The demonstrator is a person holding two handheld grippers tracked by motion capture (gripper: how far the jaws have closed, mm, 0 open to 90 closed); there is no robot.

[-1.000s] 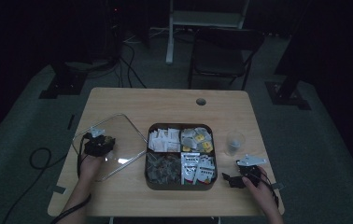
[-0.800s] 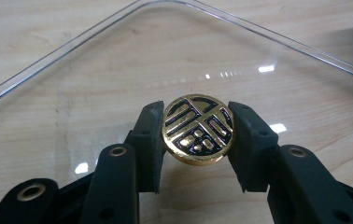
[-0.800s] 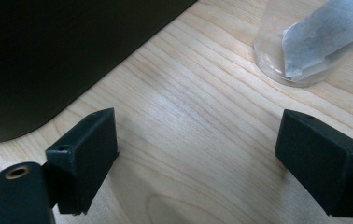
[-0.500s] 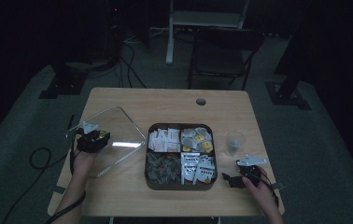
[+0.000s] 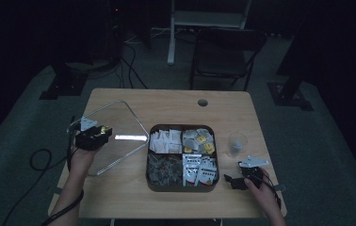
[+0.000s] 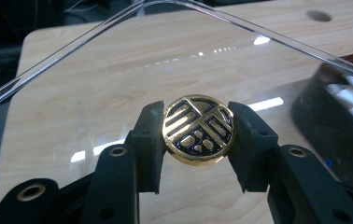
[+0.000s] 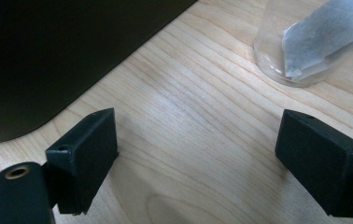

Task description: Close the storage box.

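At nine o'clock of the compartment box [image 5: 182, 183], the left gripper [image 5: 93, 136] pinches the clear lid's [image 5: 119, 120] gold knob [image 6: 198, 129], lid tilted above the table [image 5: 223, 106]. Right gripper [image 5: 232, 181], jaws spread, rests beside a glass [image 5: 237, 143].

Bare bench [image 5: 176, 101] along the far edge and near the right edge; the lid [image 5: 119, 117] spans the left side, the tray [image 5: 182, 181] and cup [image 5: 236, 143] block the middle.
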